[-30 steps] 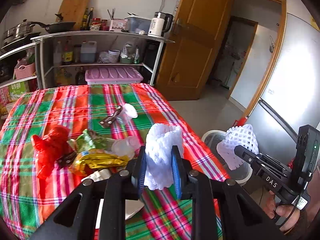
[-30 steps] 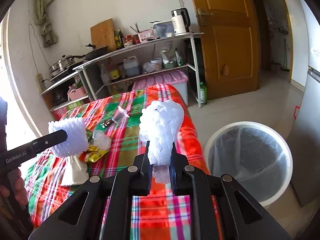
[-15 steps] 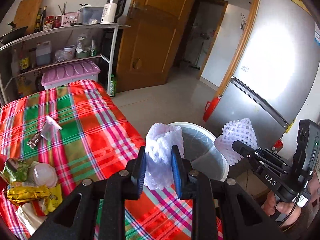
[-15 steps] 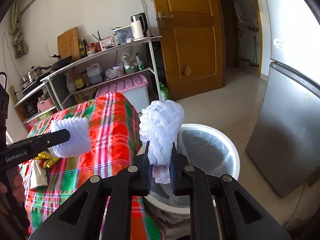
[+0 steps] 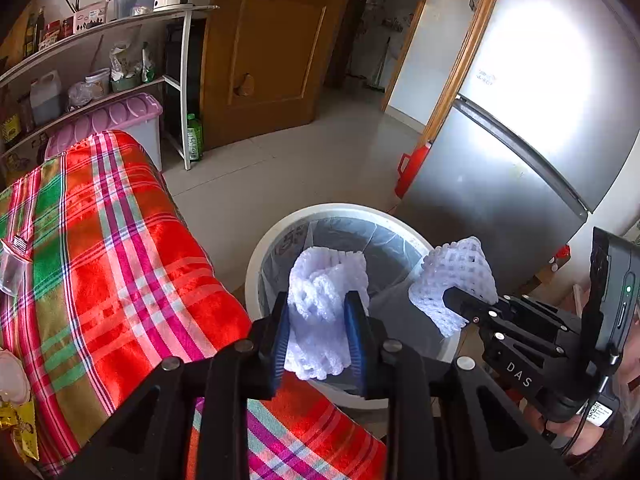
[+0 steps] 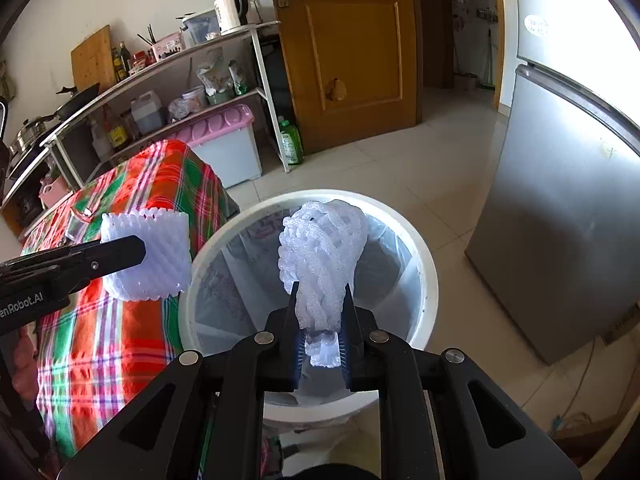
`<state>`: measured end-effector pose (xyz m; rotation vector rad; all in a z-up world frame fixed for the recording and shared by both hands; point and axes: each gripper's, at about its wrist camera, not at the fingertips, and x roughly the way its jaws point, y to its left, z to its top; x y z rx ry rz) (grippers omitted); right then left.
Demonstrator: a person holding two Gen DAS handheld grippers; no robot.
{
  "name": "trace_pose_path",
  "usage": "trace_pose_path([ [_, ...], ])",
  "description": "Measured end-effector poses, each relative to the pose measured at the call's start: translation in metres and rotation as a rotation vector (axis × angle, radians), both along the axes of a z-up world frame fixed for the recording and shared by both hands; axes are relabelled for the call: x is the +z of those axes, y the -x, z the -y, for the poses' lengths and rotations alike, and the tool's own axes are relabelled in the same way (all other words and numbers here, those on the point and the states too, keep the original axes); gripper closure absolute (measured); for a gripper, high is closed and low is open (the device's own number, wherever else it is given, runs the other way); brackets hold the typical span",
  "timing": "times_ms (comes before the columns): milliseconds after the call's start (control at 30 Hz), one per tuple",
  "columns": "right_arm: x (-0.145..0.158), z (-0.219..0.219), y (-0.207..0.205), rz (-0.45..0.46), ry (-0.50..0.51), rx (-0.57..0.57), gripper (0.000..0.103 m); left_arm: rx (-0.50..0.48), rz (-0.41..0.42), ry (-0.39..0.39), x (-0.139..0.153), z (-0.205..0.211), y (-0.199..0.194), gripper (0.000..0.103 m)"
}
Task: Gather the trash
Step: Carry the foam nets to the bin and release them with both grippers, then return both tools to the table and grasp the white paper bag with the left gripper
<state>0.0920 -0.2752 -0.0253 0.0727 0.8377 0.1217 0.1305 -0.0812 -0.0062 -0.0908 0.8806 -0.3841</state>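
- A kitchen with a tiled floor, a wooden door [image 6: 352, 40] and a grey fridge [image 6: 560, 220]; a table with a bright checked cloth [image 5: 112, 264] stands at 9 o'clock.
- A white bin [image 6: 424, 280] with a grey bag sits on the floor, just beside the table's edge.
- The right gripper [image 6: 320, 344] pinches a white foam net [image 6: 320, 256]. The net stands upright, right over the bin's open mouth.
- The left gripper [image 5: 318, 340] has another foam net [image 5: 324, 312] between its pads, and its jaws are opening. This net is over the bin's rim at 9 o'clock.
- The right net looks nearer the middle, so it could drop straight in.
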Motion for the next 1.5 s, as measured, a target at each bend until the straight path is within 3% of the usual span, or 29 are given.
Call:
trace_pose_path([
  [100,-0.008,0.002,-0.008,-0.030,0.000,-0.002,0.083,-0.005,-0.026,-0.012,-0.008,0.006,-0.004,0.061],
  [133,-0.010,0.002,-0.009,-0.033,0.004,-0.005,0.080,-0.004,-0.039,-0.011,-0.011,0.007,-0.006,0.051],
  [200,-0.014,0.003,-0.012,-0.042,0.006,-0.006,0.059,0.005,-0.059,-0.005,-0.015,0.006,-0.008,0.044],
  [267,-0.015,0.003,-0.013,-0.047,0.004,-0.010,0.050,0.012,-0.061,-0.014,-0.017,0.006,-0.009,0.043],
  [600,-0.013,0.001,-0.006,-0.032,0.008,-0.018,0.049,0.035,-0.021,-0.006,-0.004,-0.006,0.002,0.036],
  [900,0.015,-0.027,0.020,0.054,-0.009,0.012,0.050,0.105,0.050,0.002,0.019,-0.044,0.039,0.030],
  [1200,0.032,-0.077,0.045,0.120,-0.054,0.112,0.049,0.260,0.107,-0.021,0.030,-0.111,0.089,0.023],
  [1500,0.033,-0.141,0.060,0.140,-0.064,0.260,0.049,0.421,0.086,-0.031,0.018,-0.178,0.129,0.018],
])
